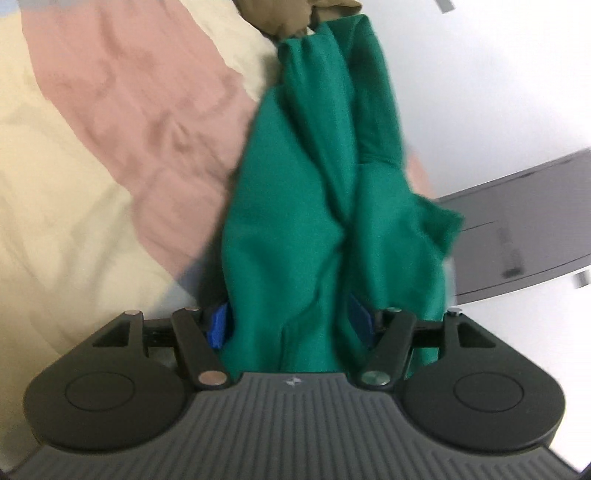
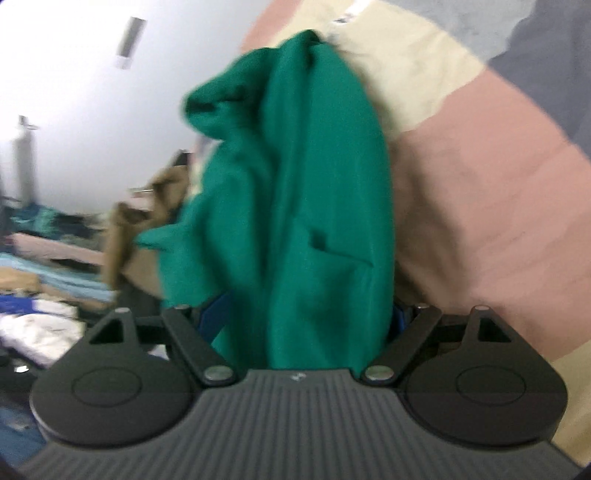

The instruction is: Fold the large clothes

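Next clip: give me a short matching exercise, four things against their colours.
Things:
1. garment between the left gripper fingers
2. gripper pads
3. crumpled cloth beyond the garment
4. broad stripe on the bedding

Colours:
a. pink
b. green
c. blue
d. olive-tan

Pairs: 1-b, 2-c, 3-d, 4-a

Green cloth crowding both grippers

The green garment (image 1: 314, 206) is filling both jaws; bedspread (image 1: 110, 147) is lying open left, clothes piles (image 2: 48, 280) blocking.
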